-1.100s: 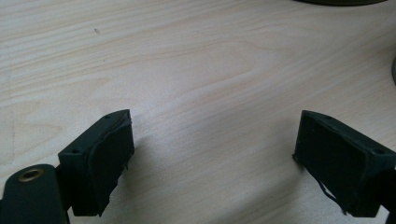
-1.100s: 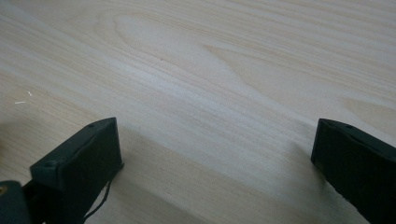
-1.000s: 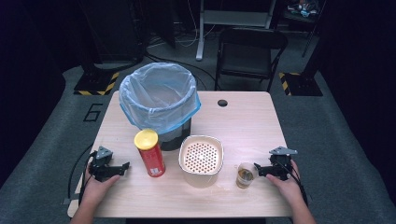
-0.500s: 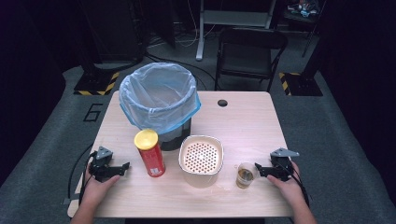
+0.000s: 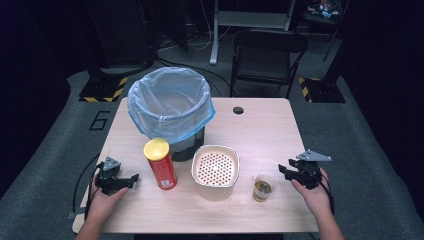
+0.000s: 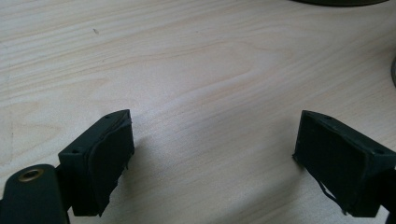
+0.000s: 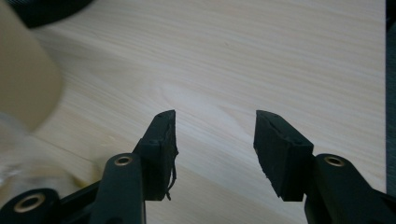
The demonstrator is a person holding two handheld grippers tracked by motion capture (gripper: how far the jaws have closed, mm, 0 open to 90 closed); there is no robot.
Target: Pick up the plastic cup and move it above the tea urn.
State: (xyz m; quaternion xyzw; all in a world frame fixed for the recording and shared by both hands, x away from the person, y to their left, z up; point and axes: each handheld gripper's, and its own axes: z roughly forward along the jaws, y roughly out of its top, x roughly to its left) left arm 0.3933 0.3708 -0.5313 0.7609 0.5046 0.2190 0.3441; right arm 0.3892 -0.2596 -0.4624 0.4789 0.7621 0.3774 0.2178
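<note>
- The right gripper (image 5: 283,171) is held above the right part of the wooden surface (image 5: 260,125), near its front edge, in the person's right hand (image 5: 312,192).
- Its 2 black jaws point left toward the small clear cup (image 5: 263,187), which stands on the surface just beside them and apart from them.
- The cup holds a brownish liquid and stands upright, just right of the cream strainer bowl (image 5: 215,170).
- The right jaws have just been closing; in the right gripper view (image 7: 212,140) they stand partly apart with bare wood between them and nothing held.
- In that view the blurred cream wall of the strainer bowl (image 7: 23,84) sits at the left edge, with the cup (image 7: 11,154) blurred below it.
- The left gripper (image 5: 131,178) rests low over the front left corner of the surface, in the person's left hand (image 5: 105,200).
- Its jaws stand wide apart in the left gripper view (image 6: 212,149), with bare wood between them.
- They point right toward the red can (image 5: 161,165) with a yellow lid, which stands upright close by but apart from them.
- Behind the can and the bowl stands a black bin (image 5: 172,112) lined with a pale blue bag, touching or almost touching both; I cannot tell which.
- A dark round hole (image 5: 238,110) lies in the surface toward its far edge, well apart from both grippers.
</note>
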